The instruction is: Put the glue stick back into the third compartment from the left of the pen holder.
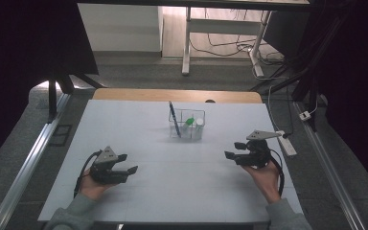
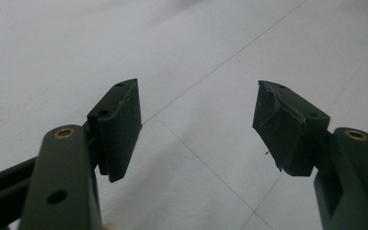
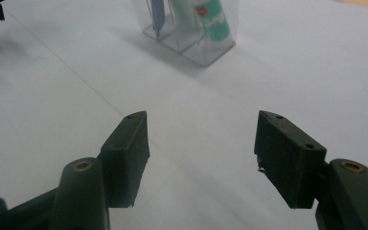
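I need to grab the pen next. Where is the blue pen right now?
In the high view the blue pen stands tilted in the left compartment of the clear organizer at mid-table, between and beyond both grippers.

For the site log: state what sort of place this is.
Probably a lab or workshop recording bay: a white-covered table with a clear organiser, dark curtains either side, a power strip and loose floor cables.
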`<state>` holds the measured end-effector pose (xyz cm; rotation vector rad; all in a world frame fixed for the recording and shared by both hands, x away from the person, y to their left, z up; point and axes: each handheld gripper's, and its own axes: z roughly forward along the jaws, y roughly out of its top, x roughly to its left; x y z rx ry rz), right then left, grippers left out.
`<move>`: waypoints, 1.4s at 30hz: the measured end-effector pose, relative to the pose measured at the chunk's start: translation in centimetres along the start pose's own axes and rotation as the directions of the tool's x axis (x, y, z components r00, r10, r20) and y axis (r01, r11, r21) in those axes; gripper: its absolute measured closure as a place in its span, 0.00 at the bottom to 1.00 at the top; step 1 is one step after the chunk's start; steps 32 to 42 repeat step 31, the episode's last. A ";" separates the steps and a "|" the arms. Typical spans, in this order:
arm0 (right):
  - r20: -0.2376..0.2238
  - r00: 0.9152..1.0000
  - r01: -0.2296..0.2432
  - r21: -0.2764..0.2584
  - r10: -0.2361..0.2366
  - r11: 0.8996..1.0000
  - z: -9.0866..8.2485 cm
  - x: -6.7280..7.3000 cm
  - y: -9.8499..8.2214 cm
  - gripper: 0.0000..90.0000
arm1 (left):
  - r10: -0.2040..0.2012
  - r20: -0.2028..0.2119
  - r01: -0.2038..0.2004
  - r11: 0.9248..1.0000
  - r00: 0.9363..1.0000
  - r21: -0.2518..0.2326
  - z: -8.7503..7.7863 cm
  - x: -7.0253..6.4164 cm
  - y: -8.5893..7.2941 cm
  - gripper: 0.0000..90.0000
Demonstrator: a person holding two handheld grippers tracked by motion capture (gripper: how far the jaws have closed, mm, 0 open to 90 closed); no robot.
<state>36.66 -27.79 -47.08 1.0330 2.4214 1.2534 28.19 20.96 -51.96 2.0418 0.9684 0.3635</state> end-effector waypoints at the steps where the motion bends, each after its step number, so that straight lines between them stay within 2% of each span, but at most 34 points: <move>1: 0.000 1.000 -0.009 -0.002 0.009 1.000 -0.2 0.0 -0.4 0.40 | 0.000 -0.001 0.000 1.000 1.000 0.001 0.0 0.0 0.0 0.37; 5: 0.010 1.000 -0.016 0.013 0.016 1.000 -0.9 0.1 -1.9 0.39 | 0.001 0.000 -0.001 1.000 1.000 0.004 0.1 -0.1 0.0 0.37; 8: 0.039 0.999 -0.004 0.023 0.003 1.000 -1.5 0.0 -2.8 0.39 | 0.001 0.001 -0.001 1.000 1.000 0.009 0.1 -0.1 0.0 0.36; 15: 0.048 0.999 0.000 0.009 -0.001 1.000 -2.4 -0.5 -4.1 0.38 | 0.003 -0.001 -0.003 1.000 1.000 0.013 0.1 -0.2 0.0 0.36; 26: 0.043 0.999 0.025 0.029 -0.026 0.999 -2.2 -0.2 -4.2 0.38 | 0.004 0.000 -0.004 1.000 1.000 0.015 0.1 -0.1 0.0 0.36; 42: 0.043 0.999 0.024 0.028 -0.026 0.999 -2.2 -0.2 -4.2 0.38 | 0.007 -0.002 -0.007 1.000 1.000 0.018 0.1 -0.2 0.0 0.36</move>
